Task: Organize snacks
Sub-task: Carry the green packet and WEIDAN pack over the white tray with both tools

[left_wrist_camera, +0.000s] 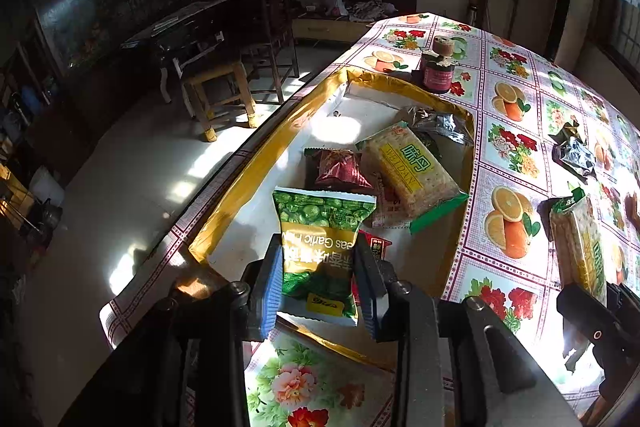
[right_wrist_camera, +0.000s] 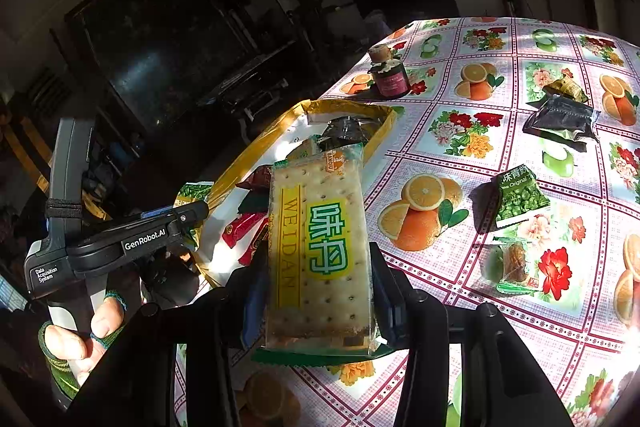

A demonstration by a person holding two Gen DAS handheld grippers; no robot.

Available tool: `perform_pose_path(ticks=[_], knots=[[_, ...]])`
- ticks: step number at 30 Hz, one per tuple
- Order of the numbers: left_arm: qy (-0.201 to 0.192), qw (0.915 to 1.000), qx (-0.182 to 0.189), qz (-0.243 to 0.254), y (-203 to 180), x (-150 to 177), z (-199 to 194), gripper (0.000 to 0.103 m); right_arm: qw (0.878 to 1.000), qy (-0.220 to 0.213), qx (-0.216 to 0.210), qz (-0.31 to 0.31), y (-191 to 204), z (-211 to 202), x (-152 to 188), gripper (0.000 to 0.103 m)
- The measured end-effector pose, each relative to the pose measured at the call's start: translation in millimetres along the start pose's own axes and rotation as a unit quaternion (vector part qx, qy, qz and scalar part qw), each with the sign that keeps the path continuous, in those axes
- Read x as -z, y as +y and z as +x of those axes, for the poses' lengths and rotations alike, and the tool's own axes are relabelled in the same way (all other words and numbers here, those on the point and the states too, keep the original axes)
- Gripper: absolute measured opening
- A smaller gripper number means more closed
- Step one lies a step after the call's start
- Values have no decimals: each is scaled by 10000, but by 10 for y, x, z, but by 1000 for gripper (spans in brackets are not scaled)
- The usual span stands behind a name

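Two cracker packs (left_wrist_camera: 414, 173), three green pea packets (left_wrist_camera: 320, 247), one jar (left_wrist_camera: 437, 73).

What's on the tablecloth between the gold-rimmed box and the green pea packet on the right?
Nothing: in the right wrist view, only bare tablecloth lies between the gold-rimmed box and the green pea packet.

Dark jar (left_wrist_camera: 437, 73) on floral tablecloth (left_wrist_camera: 516, 147) — wooden stool (left_wrist_camera: 218, 89) beside it

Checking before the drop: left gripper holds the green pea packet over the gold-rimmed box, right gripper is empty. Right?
Not quite: the right gripper is shut on a Weidan cracker pack, as the right wrist view shows. The rest stands.
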State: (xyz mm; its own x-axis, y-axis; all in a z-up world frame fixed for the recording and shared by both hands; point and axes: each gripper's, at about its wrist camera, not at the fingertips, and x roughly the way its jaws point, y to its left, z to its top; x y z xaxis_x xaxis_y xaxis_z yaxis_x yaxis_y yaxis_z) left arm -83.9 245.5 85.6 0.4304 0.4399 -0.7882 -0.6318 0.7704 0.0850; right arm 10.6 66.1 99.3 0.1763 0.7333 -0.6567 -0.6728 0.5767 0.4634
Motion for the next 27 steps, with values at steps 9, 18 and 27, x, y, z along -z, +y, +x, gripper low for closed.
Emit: perform_pose_path(ticks=[9,18,27], knots=[[-103,9998,-57,-180,121,2,37,32,9999,91,-73,-81,112,159,-51,50],[-24,9997,-59,-245,198,6,152,32,9995,203,-159,-186,220,372,-131,50],[52,9996,-41,-265,220,-5,260,32,9990,268,-230,-278,294,583,-258,50]])
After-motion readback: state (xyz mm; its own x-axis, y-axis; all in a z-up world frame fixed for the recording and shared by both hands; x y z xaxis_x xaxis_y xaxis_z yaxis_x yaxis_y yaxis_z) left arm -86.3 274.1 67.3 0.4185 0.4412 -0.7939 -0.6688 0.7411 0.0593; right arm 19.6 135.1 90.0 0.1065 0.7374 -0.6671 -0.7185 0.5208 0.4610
